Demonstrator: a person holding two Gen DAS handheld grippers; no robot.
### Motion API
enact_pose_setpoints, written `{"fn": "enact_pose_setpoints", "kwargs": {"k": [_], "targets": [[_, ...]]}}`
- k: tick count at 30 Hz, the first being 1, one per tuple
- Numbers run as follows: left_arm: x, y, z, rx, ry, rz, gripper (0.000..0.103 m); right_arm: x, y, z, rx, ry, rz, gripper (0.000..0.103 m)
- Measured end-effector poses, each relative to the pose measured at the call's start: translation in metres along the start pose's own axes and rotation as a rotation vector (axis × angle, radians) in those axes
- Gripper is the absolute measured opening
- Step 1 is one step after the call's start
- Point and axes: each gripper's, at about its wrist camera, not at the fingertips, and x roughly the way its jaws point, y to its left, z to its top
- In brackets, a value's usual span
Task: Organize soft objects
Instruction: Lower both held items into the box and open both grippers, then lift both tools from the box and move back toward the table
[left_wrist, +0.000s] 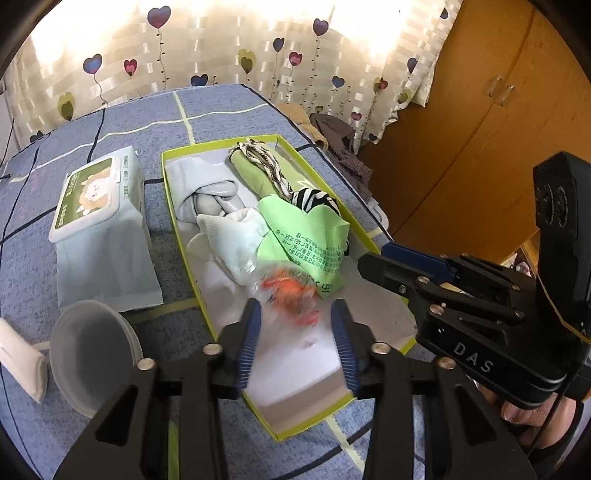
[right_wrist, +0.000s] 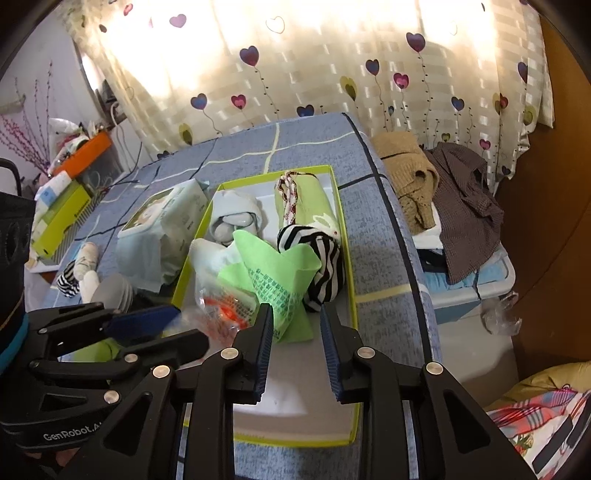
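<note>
Left tongs (left_wrist: 295, 343): spread wide, nothing gripped; the clear bag (left_wrist: 291, 291) with orange bits lies just beyond their tips, in the box (left_wrist: 184, 236) on the bed (left_wrist: 110, 122).
Right tongs (right_wrist: 297, 332): partly parted around the green paper bag's (right_wrist: 280, 273) near edge, not pinching.
Your move: lift both clear straight up so nothing snags, then fetch the socks (right_wrist: 79, 266) lying left of the box.

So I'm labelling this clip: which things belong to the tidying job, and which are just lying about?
Job: box; green bag; striped sock; white sock; plastic packet; left gripper; right gripper.

Lying about: wipes pack; bowl; brown shirt; curtain.
</note>
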Motion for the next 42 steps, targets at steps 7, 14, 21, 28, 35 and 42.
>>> {"fn": "enact_pose_setpoints", "kwargs": {"k": [7,14,21,28,35,42], "targets": [[-0.013,-0.001,-0.003,-0.003,-0.018,0.005,0.041,-0.012,0.003,-0.006,0.007,-0.009,-0.01,0.026],[-0.04,-0.001,-0.012,-0.001,-0.06,-0.009,0.041,-0.036,0.022,-0.014,-0.013,-0.038,-0.028,0.038],[-0.069,-0.003,-0.023,0.01,-0.11,-0.018,0.041,-0.065,0.047,-0.018,-0.047,-0.086,-0.05,0.045],[-0.092,0.001,-0.035,0.017,-0.154,-0.026,0.041,-0.082,0.067,-0.027,-0.075,-0.104,-0.055,0.049],[-0.11,0.01,-0.043,0.006,-0.192,-0.027,0.041,-0.091,0.086,-0.028,-0.104,-0.115,-0.056,0.05],[-0.119,0.017,-0.047,-0.005,-0.209,-0.027,0.041,-0.094,0.095,-0.028,-0.121,-0.116,-0.056,0.052]]}}
